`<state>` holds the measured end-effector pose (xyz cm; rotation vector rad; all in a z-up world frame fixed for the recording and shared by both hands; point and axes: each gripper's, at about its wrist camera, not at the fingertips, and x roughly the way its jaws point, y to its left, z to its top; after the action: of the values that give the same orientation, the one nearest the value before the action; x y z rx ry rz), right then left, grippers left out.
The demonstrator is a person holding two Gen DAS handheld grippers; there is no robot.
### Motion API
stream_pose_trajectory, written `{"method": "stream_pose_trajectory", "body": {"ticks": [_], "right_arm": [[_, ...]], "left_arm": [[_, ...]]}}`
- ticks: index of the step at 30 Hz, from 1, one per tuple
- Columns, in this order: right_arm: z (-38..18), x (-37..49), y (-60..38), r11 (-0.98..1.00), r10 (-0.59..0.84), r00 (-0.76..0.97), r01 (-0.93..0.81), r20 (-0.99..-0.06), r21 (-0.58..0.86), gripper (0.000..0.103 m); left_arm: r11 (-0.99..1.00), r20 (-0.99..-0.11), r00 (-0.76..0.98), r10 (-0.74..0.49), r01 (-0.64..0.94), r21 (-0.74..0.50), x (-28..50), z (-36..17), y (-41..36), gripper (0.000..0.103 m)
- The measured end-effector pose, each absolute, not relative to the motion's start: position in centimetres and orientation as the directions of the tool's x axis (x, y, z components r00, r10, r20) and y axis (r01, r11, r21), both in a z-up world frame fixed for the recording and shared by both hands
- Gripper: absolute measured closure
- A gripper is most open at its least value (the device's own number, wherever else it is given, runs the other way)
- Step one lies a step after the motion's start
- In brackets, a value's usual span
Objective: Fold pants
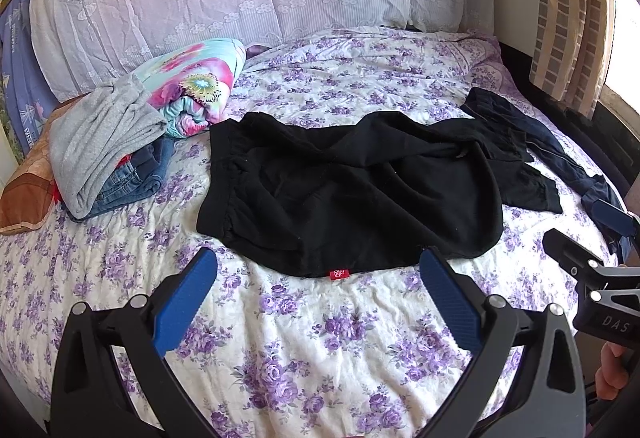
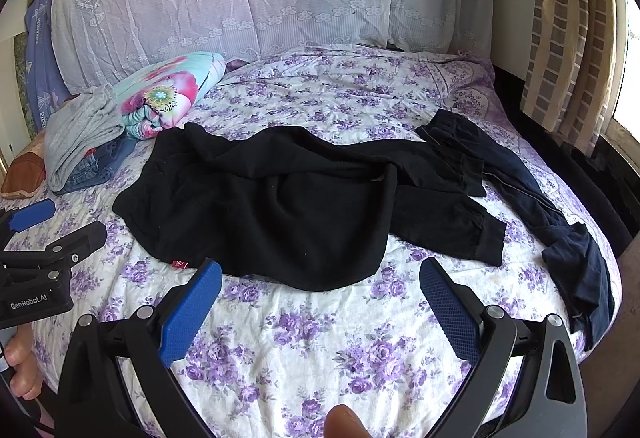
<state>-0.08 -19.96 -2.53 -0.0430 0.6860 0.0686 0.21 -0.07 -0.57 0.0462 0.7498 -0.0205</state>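
The black pants (image 1: pixel 348 194) lie rumpled across the middle of the bed (image 1: pixel 320 358), waistband toward the left, legs crossed and trailing right, red tag (image 1: pixel 339 273) at the near hem, so I judge nothing is folded yet and they need flattening first. Beside their cuffs sprawls a dark navy garment (image 2: pixel 560 222), probably waiting its turn. At far left sits a stack of folded clothes (image 1: pixel 104 158), likely the finished pile. My left tongs (image 1: pixel 318 302) and right tongs (image 2: pixel 320 302) both hang wide open and empty just short of the near hem, I think poised to take it.
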Motion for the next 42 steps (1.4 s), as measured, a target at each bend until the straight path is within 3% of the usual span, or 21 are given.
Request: {"method": "stream_pose_trajectory", "body": {"ticks": [42], "right_arm": [[-2.23, -0.20, -19.79, 0.997, 0.046, 0.773, -0.074, -0.633, -0.017, 0.003]], "left_arm": [[0.999, -0.685, 0.729, -0.007, 0.040, 0.033, 0.28, -0.06, -0.06, 0.004]]}}
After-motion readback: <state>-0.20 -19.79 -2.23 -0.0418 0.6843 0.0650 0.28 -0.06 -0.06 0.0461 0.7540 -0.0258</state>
